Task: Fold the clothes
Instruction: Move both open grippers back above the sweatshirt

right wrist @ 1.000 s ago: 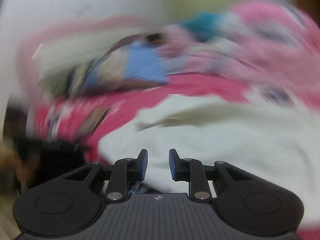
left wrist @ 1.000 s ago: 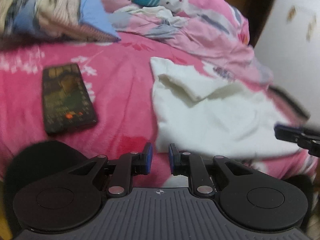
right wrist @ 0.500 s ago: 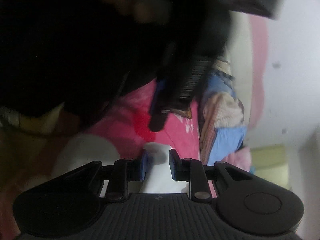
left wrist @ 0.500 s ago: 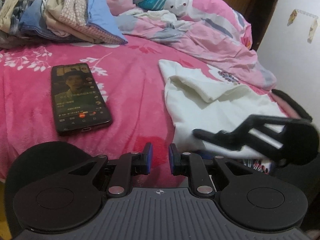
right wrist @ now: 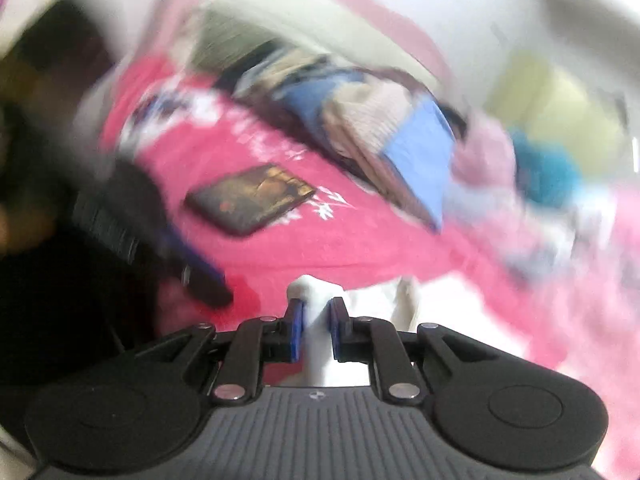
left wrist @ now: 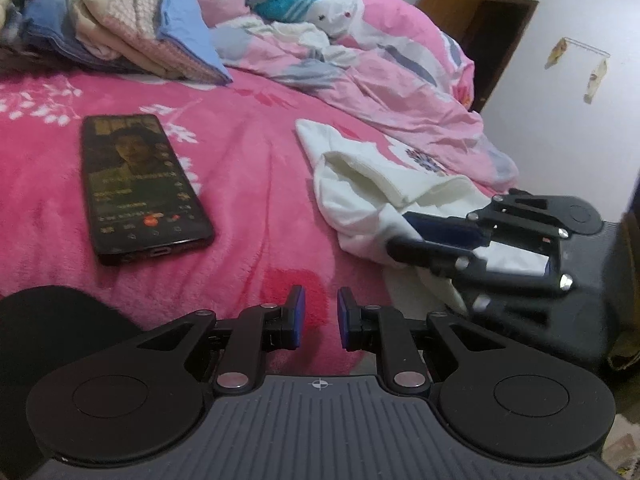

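Note:
A white garment (left wrist: 360,192) lies crumpled on the pink bedspread (left wrist: 248,184), right of centre in the left wrist view. My right gripper (left wrist: 400,232) comes in from the right, lying sideways, and is shut on the garment's near edge. The blurred right wrist view shows a fold of the white garment (right wrist: 316,296) pinched between the blue pads of my right gripper (right wrist: 316,324). My left gripper (left wrist: 320,316) hovers low over the bedspread just left of the garment, narrowly open with nothing between its fingers. It appears as a dark blur (right wrist: 200,276) in the right wrist view.
A black phone (left wrist: 140,184) with a lit screen lies face up on the bedspread to the left. A pile of clothes (left wrist: 120,20) sits at the back left. A rumpled pink duvet (left wrist: 380,68) with a white plush toy (left wrist: 336,12) fills the back. A white wall (left wrist: 580,120) stands at the right.
My right gripper has swung in from the right to the garment's near edge and closed on a fold of it. The left gripper has stayed nearly still.

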`<state>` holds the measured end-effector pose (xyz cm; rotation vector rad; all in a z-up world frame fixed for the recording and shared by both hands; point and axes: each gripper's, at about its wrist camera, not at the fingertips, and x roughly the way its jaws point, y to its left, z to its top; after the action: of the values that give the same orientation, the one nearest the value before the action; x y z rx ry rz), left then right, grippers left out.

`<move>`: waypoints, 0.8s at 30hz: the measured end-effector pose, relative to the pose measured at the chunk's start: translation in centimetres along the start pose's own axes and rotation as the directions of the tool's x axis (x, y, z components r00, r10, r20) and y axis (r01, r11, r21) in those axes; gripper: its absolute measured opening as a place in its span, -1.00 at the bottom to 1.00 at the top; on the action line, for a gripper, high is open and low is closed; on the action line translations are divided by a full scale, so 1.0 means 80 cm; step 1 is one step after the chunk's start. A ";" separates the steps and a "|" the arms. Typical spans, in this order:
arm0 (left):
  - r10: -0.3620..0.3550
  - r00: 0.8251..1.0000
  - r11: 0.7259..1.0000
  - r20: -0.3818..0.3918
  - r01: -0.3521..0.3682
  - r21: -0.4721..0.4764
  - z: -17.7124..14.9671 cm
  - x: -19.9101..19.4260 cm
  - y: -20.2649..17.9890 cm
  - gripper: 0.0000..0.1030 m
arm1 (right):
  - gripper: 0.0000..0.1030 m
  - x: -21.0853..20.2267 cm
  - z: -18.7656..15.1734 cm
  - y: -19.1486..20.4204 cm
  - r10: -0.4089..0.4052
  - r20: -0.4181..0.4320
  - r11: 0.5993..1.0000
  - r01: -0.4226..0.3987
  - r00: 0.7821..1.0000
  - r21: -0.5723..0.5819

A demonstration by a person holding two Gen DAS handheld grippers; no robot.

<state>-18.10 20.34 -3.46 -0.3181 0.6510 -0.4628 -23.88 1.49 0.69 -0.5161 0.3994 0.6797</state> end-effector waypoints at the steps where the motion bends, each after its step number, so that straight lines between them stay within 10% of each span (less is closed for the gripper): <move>1: -0.018 1.000 1.000 -0.001 0.018 -0.014 0.002 0.003 0.002 -0.68 | -0.72 -0.002 0.001 -0.014 0.029 0.002 0.995 -0.029 1.000 0.100; 7: -0.109 0.994 0.984 -0.022 0.105 -0.146 0.006 0.021 0.022 -0.69 | -0.71 0.004 -0.024 -0.096 0.191 0.050 0.828 -0.188 0.980 0.528; 14: -0.171 0.984 0.964 -0.043 0.158 -0.212 0.002 0.031 0.032 -0.69 | -0.71 0.031 -0.068 -0.149 0.387 0.223 0.477 -0.401 0.895 0.782; 24: -0.170 0.985 0.976 -0.009 0.167 -0.142 -0.001 0.013 0.030 -0.67 | -0.67 0.039 -0.071 -0.165 0.361 0.159 0.513 -0.338 0.919 0.789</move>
<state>-16.68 21.84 -5.06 -0.5054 0.6820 -0.5845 -13.71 -8.98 -1.20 0.4688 0.8015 0.7966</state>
